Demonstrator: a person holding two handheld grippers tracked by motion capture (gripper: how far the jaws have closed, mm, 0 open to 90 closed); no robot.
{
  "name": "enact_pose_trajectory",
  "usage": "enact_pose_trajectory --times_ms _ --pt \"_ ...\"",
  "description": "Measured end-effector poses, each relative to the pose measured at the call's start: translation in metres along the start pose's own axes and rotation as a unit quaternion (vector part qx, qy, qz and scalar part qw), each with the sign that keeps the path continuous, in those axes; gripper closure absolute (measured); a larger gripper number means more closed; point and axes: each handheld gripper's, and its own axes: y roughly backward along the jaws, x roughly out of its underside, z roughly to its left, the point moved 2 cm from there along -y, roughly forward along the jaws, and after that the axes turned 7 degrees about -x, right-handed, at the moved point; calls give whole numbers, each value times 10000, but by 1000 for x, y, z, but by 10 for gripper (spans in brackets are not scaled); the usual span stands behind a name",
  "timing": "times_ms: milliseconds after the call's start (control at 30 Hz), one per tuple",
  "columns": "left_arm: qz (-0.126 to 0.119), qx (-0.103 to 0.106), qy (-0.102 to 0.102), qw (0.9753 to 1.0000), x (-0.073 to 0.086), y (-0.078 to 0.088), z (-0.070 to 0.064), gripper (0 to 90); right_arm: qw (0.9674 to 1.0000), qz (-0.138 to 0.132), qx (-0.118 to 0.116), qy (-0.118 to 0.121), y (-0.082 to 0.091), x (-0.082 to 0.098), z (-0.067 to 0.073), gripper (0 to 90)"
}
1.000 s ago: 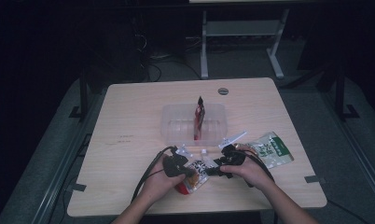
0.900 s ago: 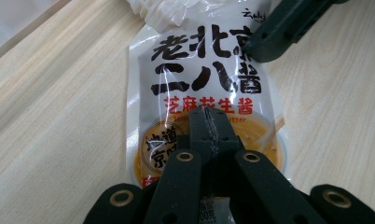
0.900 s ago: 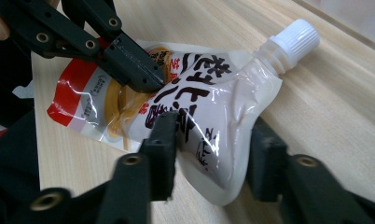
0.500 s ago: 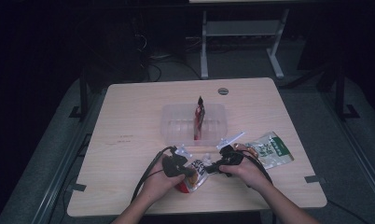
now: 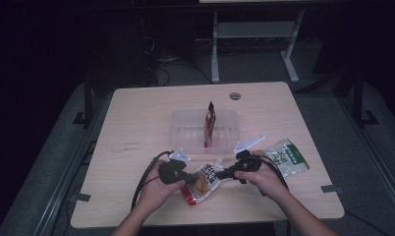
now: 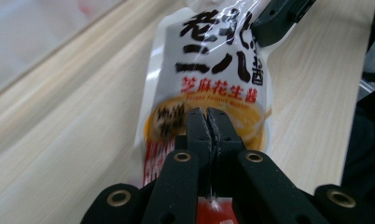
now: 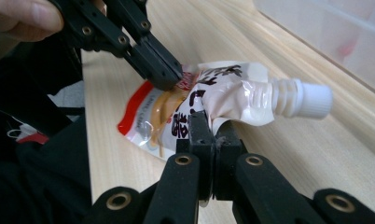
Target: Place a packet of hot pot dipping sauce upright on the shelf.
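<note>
Spout pouch [image 5: 201,182] sits low and centre in the high view, flat on the surface [image 5: 136,123], white with black characters, an orange picture and a red bottom edge. Its white screw cap [image 7: 311,99] points toward the right of the right gripper view. The left tool [image 6: 208,122] pinches its lower part; the right tool [image 7: 209,133] grips the crumpled neck end.

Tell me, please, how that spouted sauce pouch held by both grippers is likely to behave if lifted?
The sauce pouch probably flops: its film is already creased near the right gripper. Its glossy skin may slip from the left gripper. The stiff white cap end would likely sag least.
</note>
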Motion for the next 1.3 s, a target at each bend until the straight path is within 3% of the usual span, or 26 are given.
enact_pose_trajectory --times_ms 133,300,433,533,600,633,867,1067,1167,1300 --pt "-125 -64 112 9998 3 12 7 893 9999 -153 -33 28 5 -3 3 892" --pt "-132 -126 181 9997 3 13 11 896 9993 -331 -108 98 12 -7 6 893" --pt "-120 -148 161 9997 1 9 11 896 9986 -461 -221 110 16 -9 9 894" --pt "-61 -192 -6 9998 -3 6 14 897 9980 -552 -306 96 18 -11 12 894" --pt "-116 -182 40 9998 -6 2 13 898 9976 -592 -340 112 18 -13 14 894" --pt "-156 -170 102 9997 -7 0 12 898 9972 -634 -366 159 18 -14 14 894" --pt "-233 -17 -27 9997 -18 -14 2 899 9943 -842 -623 216 17 -20 21 896" --pt "-485 369 -150 9980 -26 -21 -15 899 9926 -949 -717 257 20 -25 25 896" --pt "-504 381 -222 9978 -27 -23 -17 899 9925 -928 -745 292 18 -25 26 896" --pt "-548 373 -132 9977 -26 -19 -12 898 9922 -984 -706 304 23 -25 25 896"
